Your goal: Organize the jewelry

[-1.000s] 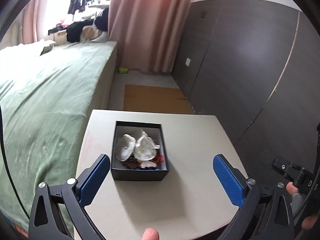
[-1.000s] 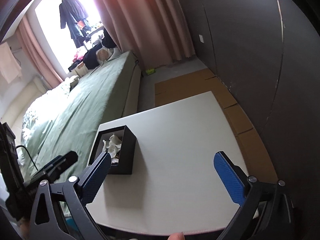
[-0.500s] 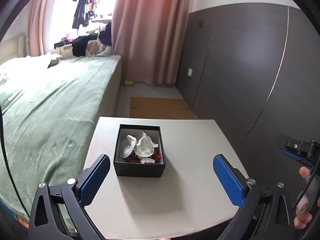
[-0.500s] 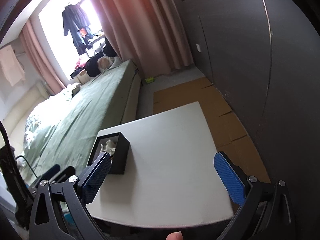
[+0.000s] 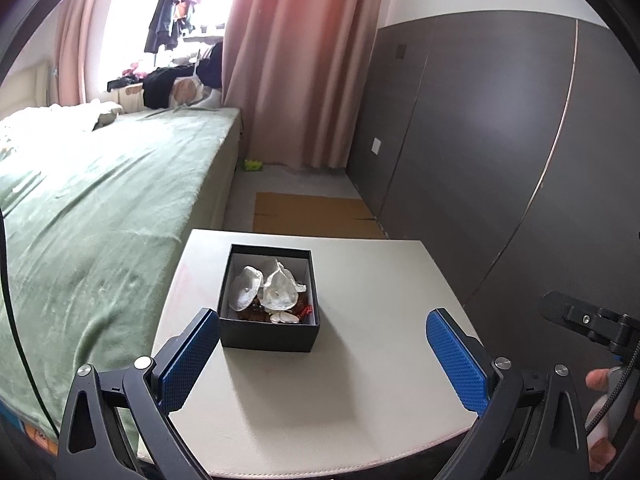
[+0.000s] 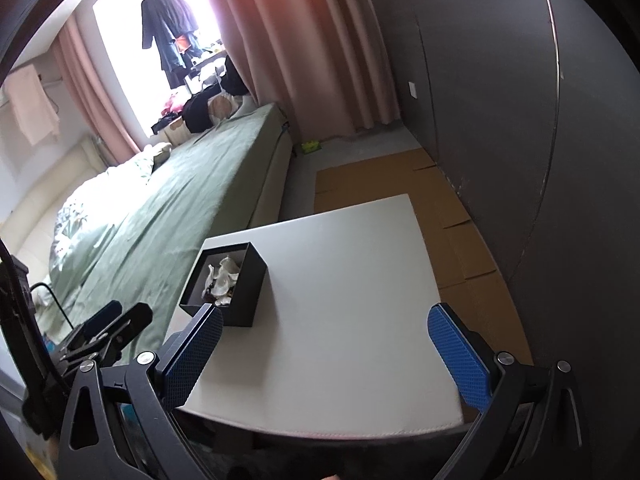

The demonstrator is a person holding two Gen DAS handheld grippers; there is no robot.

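Both tongs have drawn back and levelled; the left tongs (image 5: 322, 354) and right tongs (image 6: 324, 354) gape wide, empty. On the bench (image 5: 372, 380) the black jewelry box (image 5: 269, 334) holds shells (image 5: 264, 290) and beads. Approach from above, pinching one piece.

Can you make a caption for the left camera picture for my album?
Open left gripper faces a black square box of pearly white shells on a pale table.
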